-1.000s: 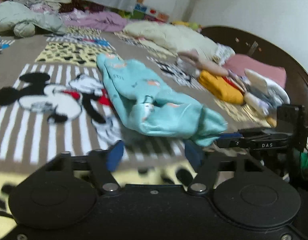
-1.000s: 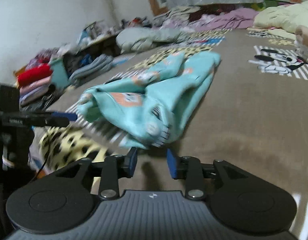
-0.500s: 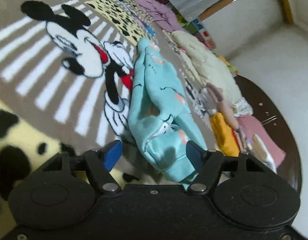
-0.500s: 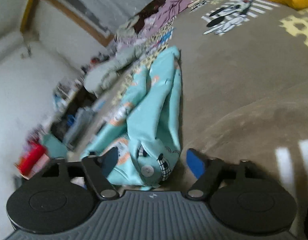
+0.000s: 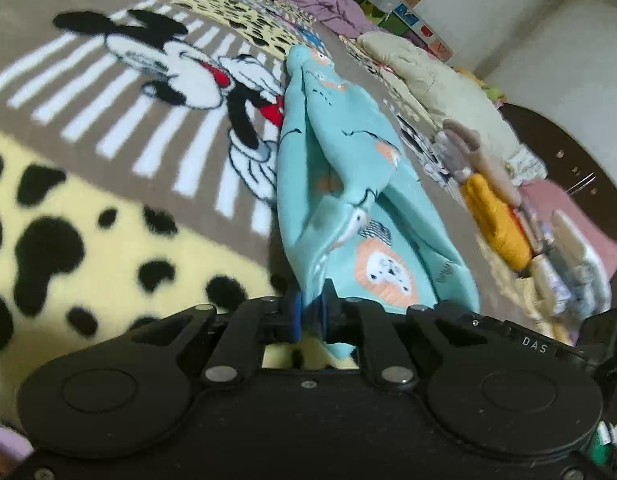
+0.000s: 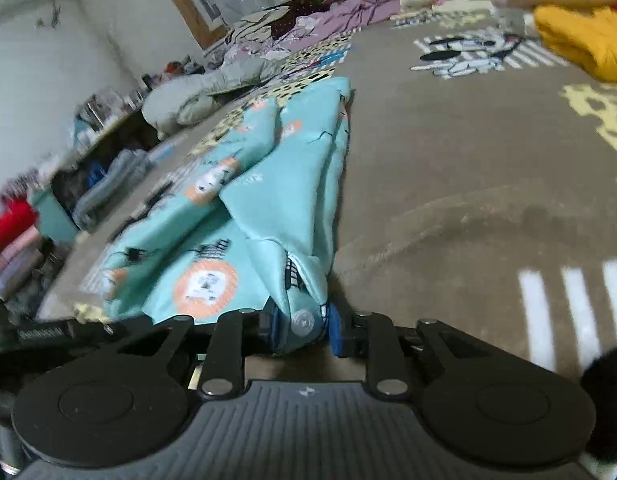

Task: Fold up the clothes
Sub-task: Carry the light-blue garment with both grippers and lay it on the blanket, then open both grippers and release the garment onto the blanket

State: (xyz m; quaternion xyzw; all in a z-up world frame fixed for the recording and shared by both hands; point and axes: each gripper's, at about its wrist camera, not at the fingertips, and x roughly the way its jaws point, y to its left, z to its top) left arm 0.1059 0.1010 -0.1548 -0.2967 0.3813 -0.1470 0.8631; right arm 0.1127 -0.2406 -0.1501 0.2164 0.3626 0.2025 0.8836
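Observation:
A teal garment (image 5: 348,168) printed with orange animal patches lies crumpled lengthwise on a brown cartoon-mouse blanket (image 5: 108,120). My left gripper (image 5: 308,314) is shut on the garment's near edge, cloth pinched between its blue pads. In the right wrist view the same teal garment (image 6: 276,200) stretches away from me, and my right gripper (image 6: 302,330) is shut on a bunched corner that carries a metal snap button. The left gripper's body (image 6: 40,334) shows at the right wrist view's left edge.
Folded clothes are stacked to the right, among them a mustard-yellow piece (image 5: 496,220) and a pink one (image 5: 568,208). A cream quilt (image 5: 440,92) and purple cloth (image 5: 328,4) lie further back. A grey bundle (image 6: 196,96) and shelves of clothes (image 6: 12,232) sit on the left.
Both grippers were open before the garment half a second ago; now each has closed on its near edge. The cloth is pulled up into the jaws.

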